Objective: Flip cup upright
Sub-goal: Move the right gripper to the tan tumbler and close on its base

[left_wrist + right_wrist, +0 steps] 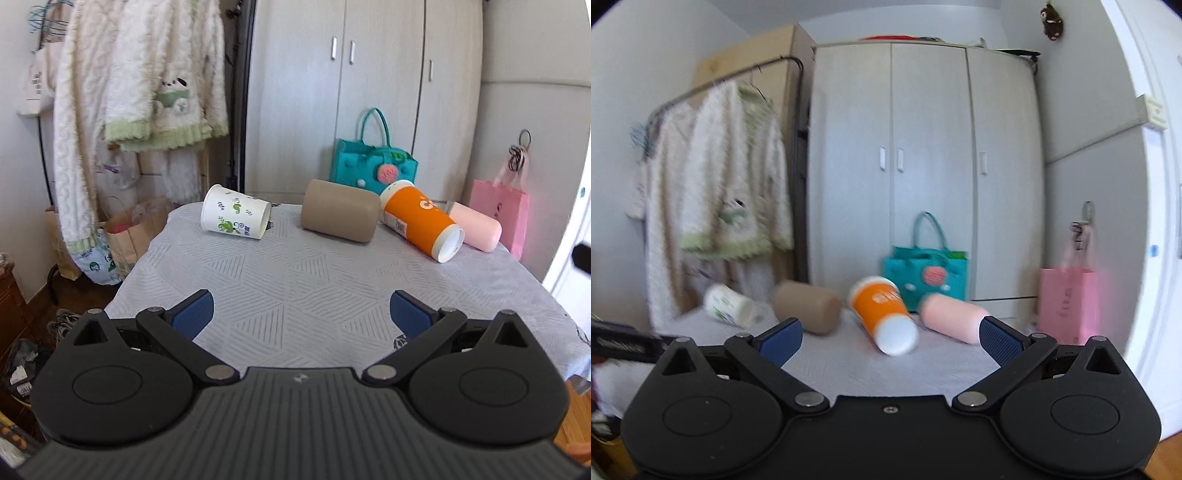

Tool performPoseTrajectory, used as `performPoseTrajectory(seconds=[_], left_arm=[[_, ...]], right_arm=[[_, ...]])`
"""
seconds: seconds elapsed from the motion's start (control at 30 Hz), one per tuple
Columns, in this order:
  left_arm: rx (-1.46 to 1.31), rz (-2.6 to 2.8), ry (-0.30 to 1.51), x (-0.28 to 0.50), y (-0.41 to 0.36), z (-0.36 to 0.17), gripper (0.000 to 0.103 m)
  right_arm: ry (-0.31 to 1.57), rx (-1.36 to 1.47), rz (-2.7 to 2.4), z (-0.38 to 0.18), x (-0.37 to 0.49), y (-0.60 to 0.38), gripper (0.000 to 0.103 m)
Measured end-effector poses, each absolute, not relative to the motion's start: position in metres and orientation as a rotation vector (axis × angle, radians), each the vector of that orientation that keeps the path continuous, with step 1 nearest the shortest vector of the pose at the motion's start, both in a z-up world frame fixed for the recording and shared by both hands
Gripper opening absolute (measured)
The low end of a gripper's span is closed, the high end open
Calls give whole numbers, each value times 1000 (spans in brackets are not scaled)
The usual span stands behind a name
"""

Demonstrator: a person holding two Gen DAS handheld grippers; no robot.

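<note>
Four cups lie on their sides along the far edge of a table with a grey patterned cloth [295, 280]: a white paper cup with green leaf print [234, 213], a tan cup [340, 210], an orange cup [419, 218] and a pink cup [478, 229]. The right wrist view, which is blurred, shows them too: white cup [729, 305], tan cup [809, 306], orange cup [882, 314], pink cup [951, 317]. My left gripper [302, 314] is open and empty over the near half of the table. My right gripper [891, 338] is open and empty, short of the orange cup.
A teal felt bag [373, 166] stands behind the cups against a grey wardrobe [369, 92]. A pink paper bag [498, 214] hangs at the right. A clothes rack with fluffy garments [140, 92] and paper bags [125, 236] stands left of the table.
</note>
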State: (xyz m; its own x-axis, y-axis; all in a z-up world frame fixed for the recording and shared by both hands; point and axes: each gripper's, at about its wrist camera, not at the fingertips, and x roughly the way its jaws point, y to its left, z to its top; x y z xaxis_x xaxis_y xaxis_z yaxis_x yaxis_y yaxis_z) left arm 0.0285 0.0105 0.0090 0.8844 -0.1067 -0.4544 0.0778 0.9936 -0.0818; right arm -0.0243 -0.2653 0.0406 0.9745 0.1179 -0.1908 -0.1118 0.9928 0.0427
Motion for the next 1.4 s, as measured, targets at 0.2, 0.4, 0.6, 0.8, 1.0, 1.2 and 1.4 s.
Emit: performPoseTrajectory(seconds=[0.2, 0.4, 0.6, 0.8, 1.0, 1.2, 1.4], left_arm=[[-63, -130, 531, 55, 26, 32, 103], [-104, -171, 563, 81, 40, 50, 103], [-113, -198, 578, 109, 44, 60, 103], [-196, -180, 600, 140, 54, 53, 103], [-246, -194, 645, 172, 62, 36, 103], [-323, -229, 662, 201, 67, 19, 103], [-398, -286, 683, 222, 61, 1, 103]], right_arm=[[322, -43, 291, 72, 5, -270, 103], [413, -206, 423, 90, 27, -242, 103], [481, -279, 559, 103, 58, -216, 103], [501, -358, 643, 94, 98, -190, 103], [512, -430, 672, 74, 130, -173, 103], [546, -516, 641, 55, 172, -158, 103], [548, -649, 673, 42, 209, -146, 101]])
